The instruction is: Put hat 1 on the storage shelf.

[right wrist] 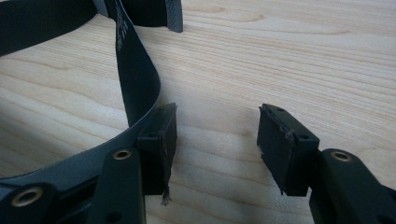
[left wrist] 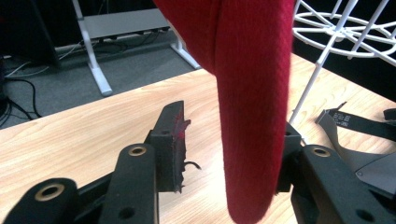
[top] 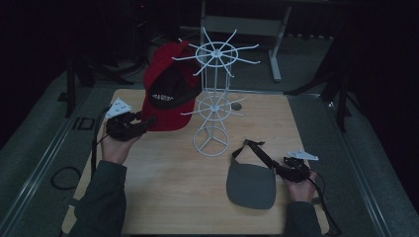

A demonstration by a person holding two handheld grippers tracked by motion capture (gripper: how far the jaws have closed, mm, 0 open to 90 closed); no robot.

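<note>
Since the red cap (top: 168, 91) hanging on the white wire rack (top: 213, 98) is light and soft, keep your left gripper (left wrist: 224, 154), jaws spread around its stiffer brim, there, while your right gripper (right wrist: 215, 140) rests spread beside the grey visor (top: 251, 185).

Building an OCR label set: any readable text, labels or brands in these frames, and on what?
Red cap, black front panel: white lettering, too blurred to read.
Grey visor's strap: small printed marks, too small to read.
Strap seen from the left gripper view: pale print, unreadable.
Nothing legible elsewhere.
</note>
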